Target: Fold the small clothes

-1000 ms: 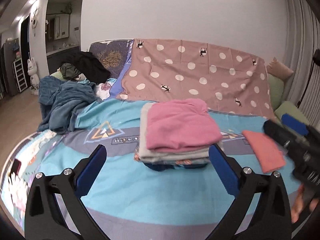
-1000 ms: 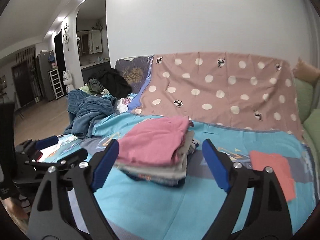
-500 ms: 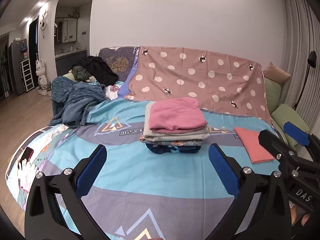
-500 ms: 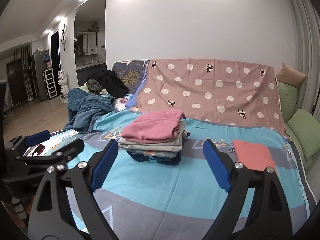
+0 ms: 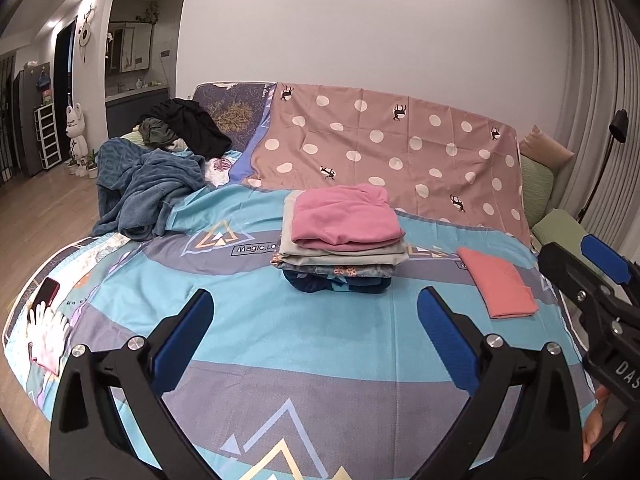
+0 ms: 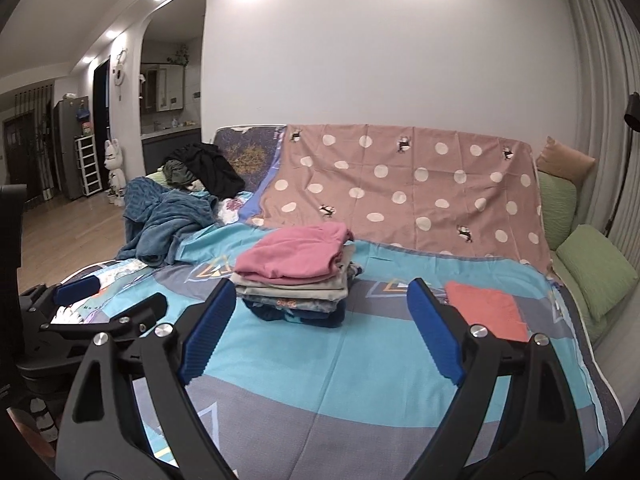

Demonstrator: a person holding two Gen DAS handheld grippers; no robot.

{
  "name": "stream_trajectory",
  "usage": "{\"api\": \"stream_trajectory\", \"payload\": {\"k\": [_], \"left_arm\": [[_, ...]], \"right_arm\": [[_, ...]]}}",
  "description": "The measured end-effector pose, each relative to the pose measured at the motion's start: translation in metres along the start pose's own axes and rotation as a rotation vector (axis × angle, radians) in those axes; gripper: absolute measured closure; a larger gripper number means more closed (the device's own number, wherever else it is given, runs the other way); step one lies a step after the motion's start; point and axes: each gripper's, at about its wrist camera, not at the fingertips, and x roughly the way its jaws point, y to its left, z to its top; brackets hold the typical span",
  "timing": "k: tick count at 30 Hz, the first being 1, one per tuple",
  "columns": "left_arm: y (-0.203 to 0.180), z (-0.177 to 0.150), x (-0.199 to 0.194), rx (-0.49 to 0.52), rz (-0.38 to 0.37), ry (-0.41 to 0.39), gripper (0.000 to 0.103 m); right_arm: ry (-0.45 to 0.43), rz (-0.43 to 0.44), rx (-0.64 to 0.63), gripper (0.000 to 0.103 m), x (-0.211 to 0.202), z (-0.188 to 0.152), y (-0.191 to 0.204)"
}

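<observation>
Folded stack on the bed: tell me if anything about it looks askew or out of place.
The stack stands fairly square, but the pink top lies rumpled, its far edge bunched. One orange cloth lies folded apart, to the right. At the far left a heap of blue and black clothes is not folded.

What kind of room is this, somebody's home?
Most likely a home living area: a sofa or daybed under patterned sheets holds a stack of folded clothes, cushions sit at one end, and a kitchen nook opens behind.
</observation>
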Motion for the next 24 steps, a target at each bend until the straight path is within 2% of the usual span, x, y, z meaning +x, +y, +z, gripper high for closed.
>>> {"api": "stream_trajectory", "payload": {"k": [3, 6, 14, 18, 21, 24], "left_arm": [[0.001, 0.0, -0.005, 0.009, 0.032, -0.026, 0.001], [0.004, -0.001, -0.006, -0.001, 0.005, -0.026, 0.001], [-0.003, -0.005, -0.01, 0.036, 0.013, -0.034, 0.001], [-0.008, -0.005, -0.012, 0.051, 0.022, -0.047, 0.001], [-0.013, -0.006, -0.01, 0.074, -0.004, -0.044, 0.001], [-0.014, -0.008, -0.007, 0.075, 0.002, -0.046, 0.001]], "right_arm": [[-0.004, 0.011, -0.002, 0.014, -0.002, 0.002, 0.002], [-0.008, -0.001, -0.006, 0.013, -0.002, 0.003, 0.002], [-0.006, -0.009, -0.011, 0.013, -0.001, 0.002, 0.003], [-0.018, -0.021, -0.016, 0.009, -0.003, 0.001, 0.002], [-0.017, -0.03, -0.012, 0.008, -0.002, 0.0, -0.001], [-0.016, -0.03, -0.004, 0.007, -0.001, 0.0, -0.004]]}}
